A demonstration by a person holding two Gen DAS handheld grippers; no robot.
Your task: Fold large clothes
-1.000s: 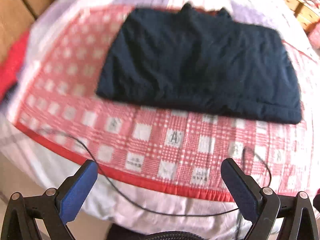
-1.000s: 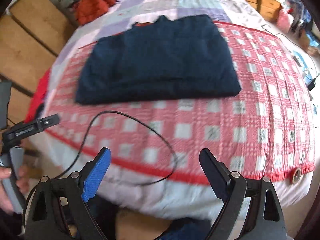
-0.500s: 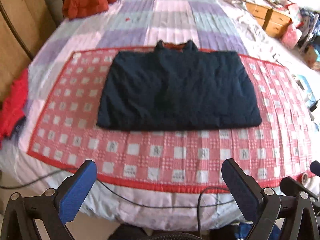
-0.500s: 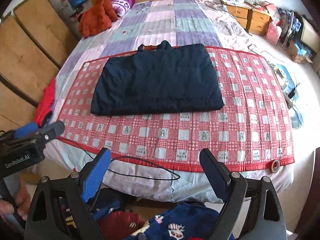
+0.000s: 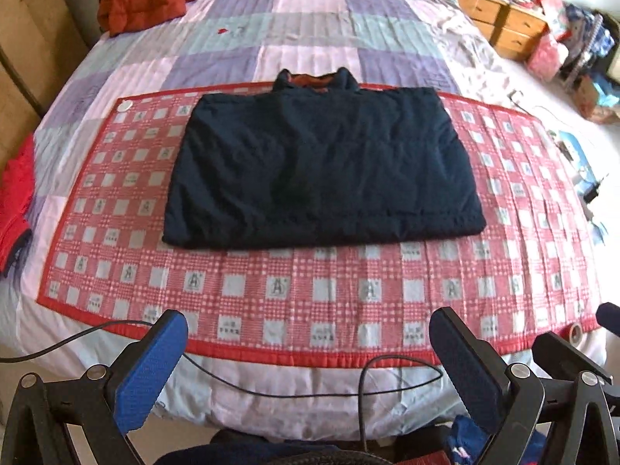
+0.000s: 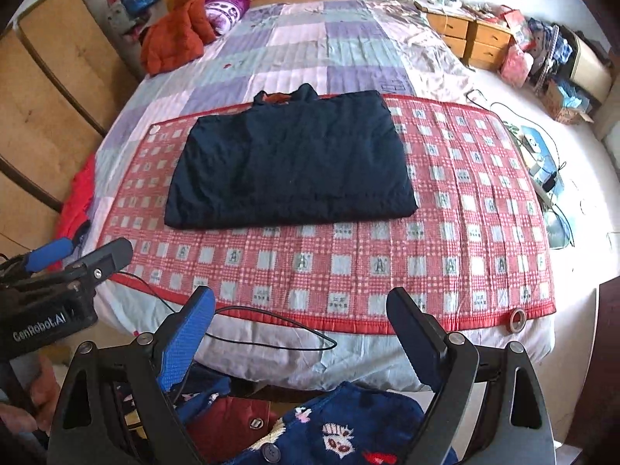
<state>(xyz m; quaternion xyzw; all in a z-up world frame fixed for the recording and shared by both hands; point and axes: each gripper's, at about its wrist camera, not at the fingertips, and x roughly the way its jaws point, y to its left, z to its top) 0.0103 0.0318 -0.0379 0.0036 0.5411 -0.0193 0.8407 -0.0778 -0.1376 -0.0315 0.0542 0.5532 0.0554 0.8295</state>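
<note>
A dark navy padded jacket (image 5: pixel 321 170) (image 6: pixel 290 166) lies folded into a flat rectangle on the red checked mat (image 5: pixel 310 286) (image 6: pixel 445 240), its collar toward the headboard. Both grippers hang back off the foot of the bed, well clear of the jacket. My left gripper (image 5: pixel 306 348) is open with nothing between its blue-padded fingers. My right gripper (image 6: pixel 300 321) is also open and holds nothing. In the right wrist view the left gripper's body (image 6: pixel 50 302) shows at the left edge, with a hand below it.
A black cable (image 5: pixel 271 383) (image 6: pixel 271 325) loops over the bed's near edge. A tape roll (image 6: pixel 517 318) sits at the mat's right corner. An orange-red garment (image 6: pixel 174 38) lies near the headboard. Blue patterned clothes (image 6: pixel 341 426) pile below. Wooden drawers (image 6: pixel 472 37) and clutter stand right.
Both grippers have pulled back and up from the bed, so the whole mat and more of the room now show. The jacket has not moved. Both stay open.
</note>
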